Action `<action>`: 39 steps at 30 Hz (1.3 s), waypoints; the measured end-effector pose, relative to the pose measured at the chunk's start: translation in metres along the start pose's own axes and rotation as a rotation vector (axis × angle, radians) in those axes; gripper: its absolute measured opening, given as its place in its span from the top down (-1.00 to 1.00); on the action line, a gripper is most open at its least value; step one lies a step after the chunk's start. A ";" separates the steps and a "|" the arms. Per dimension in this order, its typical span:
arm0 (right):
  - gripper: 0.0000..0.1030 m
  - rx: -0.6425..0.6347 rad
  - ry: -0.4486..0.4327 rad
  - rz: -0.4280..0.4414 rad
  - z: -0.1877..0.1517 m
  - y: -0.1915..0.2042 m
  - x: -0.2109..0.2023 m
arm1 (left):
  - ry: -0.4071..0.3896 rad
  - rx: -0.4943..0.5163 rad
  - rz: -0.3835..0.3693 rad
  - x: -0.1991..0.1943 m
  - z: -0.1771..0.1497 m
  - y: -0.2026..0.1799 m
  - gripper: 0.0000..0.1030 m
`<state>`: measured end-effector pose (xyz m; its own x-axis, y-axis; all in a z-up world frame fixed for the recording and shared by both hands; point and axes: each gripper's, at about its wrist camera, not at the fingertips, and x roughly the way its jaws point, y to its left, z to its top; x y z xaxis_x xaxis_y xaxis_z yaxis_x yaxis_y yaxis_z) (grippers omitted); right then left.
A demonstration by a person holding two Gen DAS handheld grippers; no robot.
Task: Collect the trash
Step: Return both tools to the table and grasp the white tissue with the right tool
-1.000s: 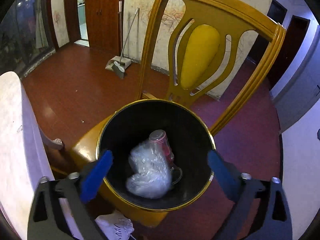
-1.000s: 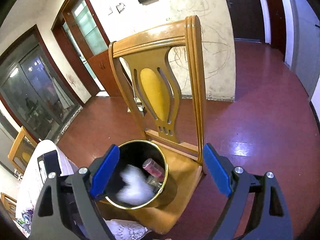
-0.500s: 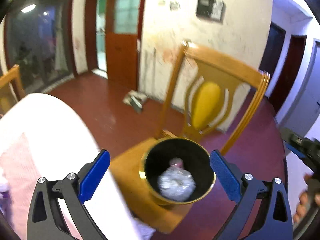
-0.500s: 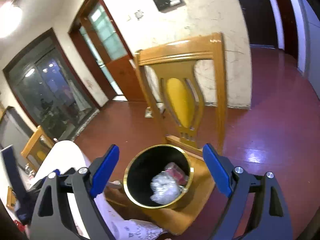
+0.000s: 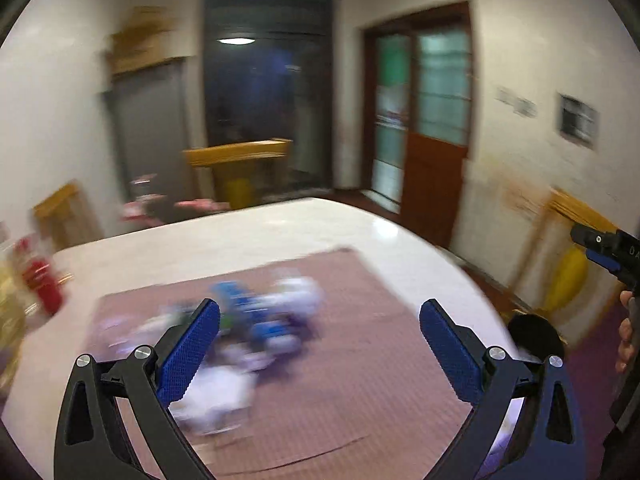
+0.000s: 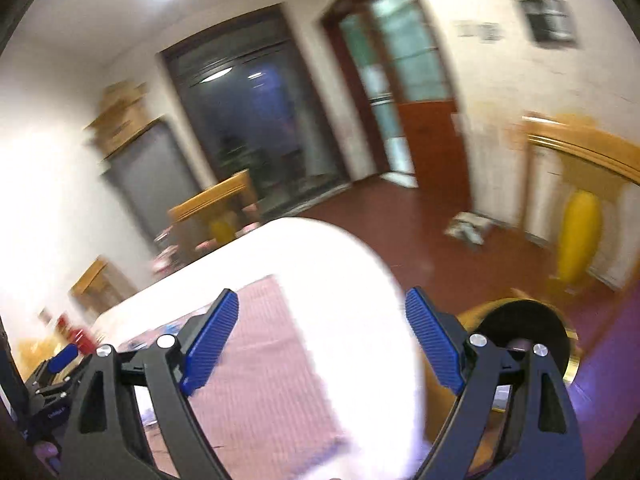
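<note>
Trash (image 5: 256, 320) pile now dead ahead of left gripper (image 5: 320, 344), blurry heap on mat; second ago both cams stared into bin (image 6: 524, 332). Bin now off right of table (image 6: 352, 272). Right gripper (image 6: 322, 340) and left both spread wide, empty. Guess: drop done, back for next piece.

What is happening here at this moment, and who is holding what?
A person is collecting trash with a two-finger tool in each hand. Both the left tool and the right tool are open and hold nothing. They point over the white table, where a blurred pile of trash lies on a pink mat. The black bin stands on the chair to the right of the table. The views are motion-blurred, so the single pieces cannot be told apart.
</note>
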<state>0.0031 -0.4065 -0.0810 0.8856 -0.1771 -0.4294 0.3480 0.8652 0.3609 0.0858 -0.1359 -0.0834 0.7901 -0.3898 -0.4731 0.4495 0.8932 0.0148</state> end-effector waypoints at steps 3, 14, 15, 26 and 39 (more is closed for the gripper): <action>-0.66 -0.080 0.037 0.076 0.001 0.054 0.023 | -0.034 -0.032 0.156 -0.031 -0.007 0.055 -0.89; -0.66 -0.316 0.173 0.206 -0.021 0.190 0.073 | -0.081 -0.179 0.363 -0.061 -0.026 0.164 -0.89; -0.66 -0.326 0.184 0.210 -0.023 0.194 0.079 | -0.082 -0.190 0.359 -0.060 -0.027 0.169 -0.89; -0.40 -0.356 0.503 0.179 -0.036 0.196 0.241 | -0.059 -0.213 0.355 -0.038 -0.032 0.188 -0.89; 0.58 -0.348 0.715 0.136 -0.075 0.183 0.332 | -0.005 -0.203 0.356 -0.017 -0.036 0.196 -0.89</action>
<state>0.3384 -0.2717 -0.2192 0.4612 0.1814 -0.8685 0.0315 0.9749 0.2204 0.1454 0.0537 -0.1040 0.8837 -0.0488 -0.4655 0.0564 0.9984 0.0023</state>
